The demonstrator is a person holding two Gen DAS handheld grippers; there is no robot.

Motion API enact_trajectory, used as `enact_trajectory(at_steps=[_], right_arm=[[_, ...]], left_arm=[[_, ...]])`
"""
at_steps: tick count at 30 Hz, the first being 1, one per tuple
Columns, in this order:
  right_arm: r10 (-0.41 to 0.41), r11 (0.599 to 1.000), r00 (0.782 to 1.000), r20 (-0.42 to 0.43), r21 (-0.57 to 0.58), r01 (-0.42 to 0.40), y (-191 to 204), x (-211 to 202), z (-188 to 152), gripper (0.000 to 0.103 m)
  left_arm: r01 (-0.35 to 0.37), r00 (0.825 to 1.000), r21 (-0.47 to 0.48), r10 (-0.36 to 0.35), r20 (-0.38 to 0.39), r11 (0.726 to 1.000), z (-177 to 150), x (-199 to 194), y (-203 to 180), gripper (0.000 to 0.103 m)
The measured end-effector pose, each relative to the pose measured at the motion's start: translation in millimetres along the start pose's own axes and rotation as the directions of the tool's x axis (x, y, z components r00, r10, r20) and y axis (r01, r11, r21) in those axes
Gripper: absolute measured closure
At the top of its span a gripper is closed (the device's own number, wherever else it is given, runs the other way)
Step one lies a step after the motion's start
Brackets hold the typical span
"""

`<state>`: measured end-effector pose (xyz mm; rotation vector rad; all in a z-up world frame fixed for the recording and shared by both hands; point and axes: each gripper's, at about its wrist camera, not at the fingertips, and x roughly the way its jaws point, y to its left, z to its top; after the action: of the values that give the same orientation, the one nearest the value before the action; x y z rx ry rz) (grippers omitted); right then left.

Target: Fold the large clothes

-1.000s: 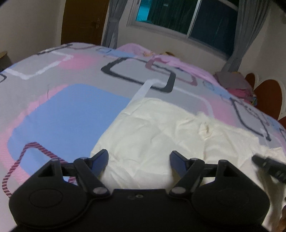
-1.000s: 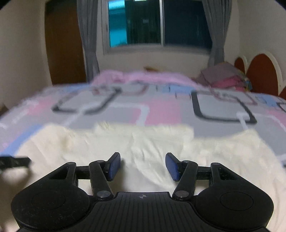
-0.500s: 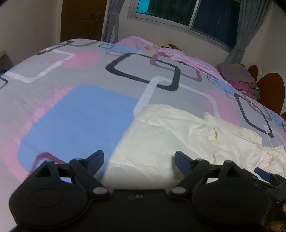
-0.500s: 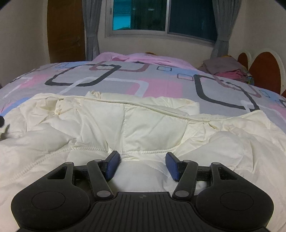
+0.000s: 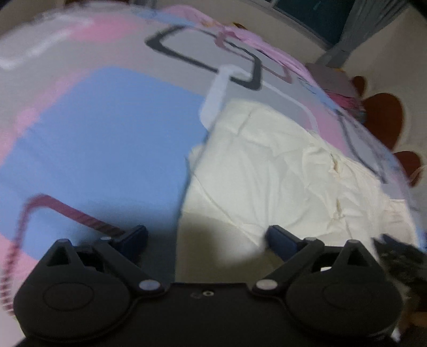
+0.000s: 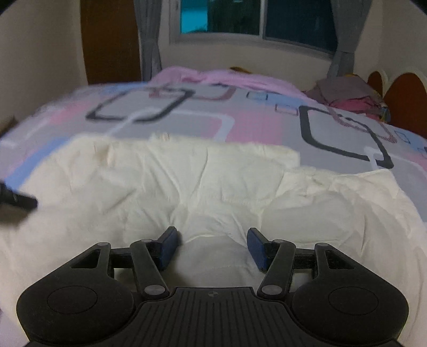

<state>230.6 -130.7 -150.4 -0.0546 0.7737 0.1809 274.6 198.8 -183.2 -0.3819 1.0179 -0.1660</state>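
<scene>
- One cream garment (image 6: 213,181) is laid flat and creased across the near part of the bed; in the left wrist view it (image 5: 280,170) is seen with its left edge lying against a blue patch of the cover.
- One patterned bed cover (image 6: 253,125) is spread beneath it, printed in pink, blue, grey and dark outlined squares.
- Two grippers are counted. The left gripper (image 5: 206,237) is held over the garment's left edge; its jaws have just been opening and now stand wide, with nothing gripped between them.
- The right gripper (image 6: 212,247) is held low over the garment with its jaws about half apart; a raised fold of cloth lies between the two blue pads (image 6: 256,248), but whether it is pinched cannot be told.
- One window (image 6: 256,16), two grey curtains (image 6: 149,40), one brown door (image 6: 109,40) and one heap of folded clothes (image 6: 347,96) are seen beyond the bed.
</scene>
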Motion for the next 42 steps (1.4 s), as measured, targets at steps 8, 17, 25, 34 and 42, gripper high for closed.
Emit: enact_trajectory(at_steps=[8,17,25,34,42], right_arm=[[-0.025,0.999,1.0,-0.007,-0.026,0.025,6.4,16.8,-13.1,0.046],[0.004,1.0,1.0,0.005,-0.02,-0.004,1.6,20.5,-15.9,0.046],[0.12,0.993,0.993,-0.011,0.013,-0.12,-24.3,13.0,-6.1,0.046],[0.123,0.989,0.989,0.082,0.077,-0.129,-109.9,-43.4,1.5,0.046],[0.156,0.971,0.987,0.039,0.178,-0.161,-148.3,-22.7,-23.3,0.046]], left_arm=[[0.168,0.985,0.016,-0.167,-0.039,0.986,1.7,11.2,-5.7,0.054],[0.203,0.978,-0.035,-0.201,0.061,0.978,-2.3,-23.1,-31.6,0.085],[0.225,0.958,0.046,-0.229,0.173,0.973,-7.3,-75.0,-115.6,0.086],[0.246,0.94,0.195,-0.283,0.189,0.949,-18.4,-86.8,-237.5,0.086],[0.295,0.943,0.296,-0.326,0.06,0.908,-64.6,-30.8,-318.2,0.086]])
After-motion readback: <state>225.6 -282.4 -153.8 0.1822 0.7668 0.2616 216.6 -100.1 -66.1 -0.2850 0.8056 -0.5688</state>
